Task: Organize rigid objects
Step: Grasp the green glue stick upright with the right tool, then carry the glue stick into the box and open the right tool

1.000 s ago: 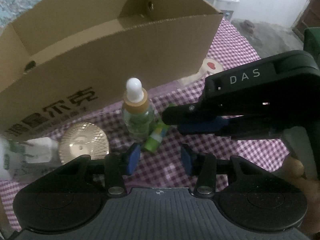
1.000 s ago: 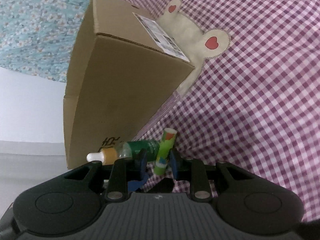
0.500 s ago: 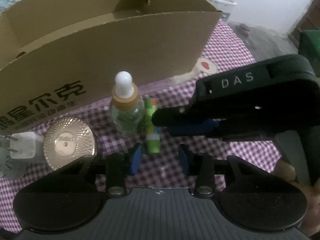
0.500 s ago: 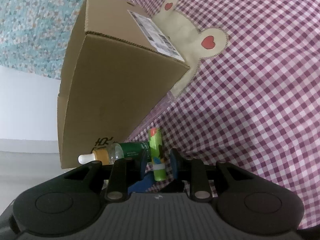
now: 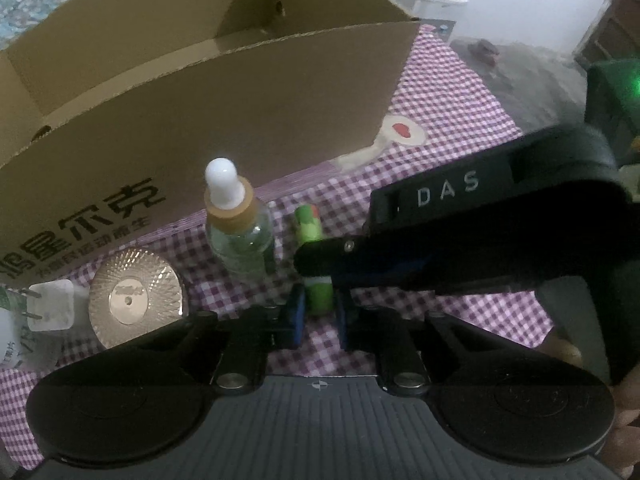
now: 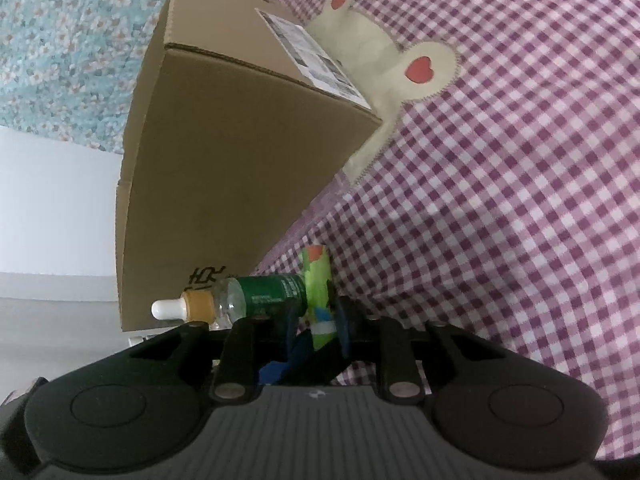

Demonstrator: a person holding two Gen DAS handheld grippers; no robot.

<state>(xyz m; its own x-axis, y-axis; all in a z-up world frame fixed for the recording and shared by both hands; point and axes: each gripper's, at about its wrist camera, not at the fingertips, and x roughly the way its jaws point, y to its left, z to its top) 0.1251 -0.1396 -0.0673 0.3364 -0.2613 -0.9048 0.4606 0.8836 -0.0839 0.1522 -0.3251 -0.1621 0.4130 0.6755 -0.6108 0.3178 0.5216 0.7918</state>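
An open cardboard box (image 5: 208,120) is seen standing on the purple checked cloth (image 5: 448,120). Just before it, a clear dropper bottle (image 5: 240,236) with white bulb stands upright. Beside that, a slim green tube (image 5: 316,264) with a red-marked end is laid pointing toward the box, clamped by both the left gripper (image 5: 318,312), just closed, and the right gripper (image 6: 318,320).

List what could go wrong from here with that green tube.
1. Both claws close on one green tube: the left claw at its near end, the right claw mid-length. Pulling in different directions could wrench it loose.
2. The dropper bottle stands right beside the tube; lifting may topple it.
3. The cardboard box wall rises close behind; a low carry could hit it.
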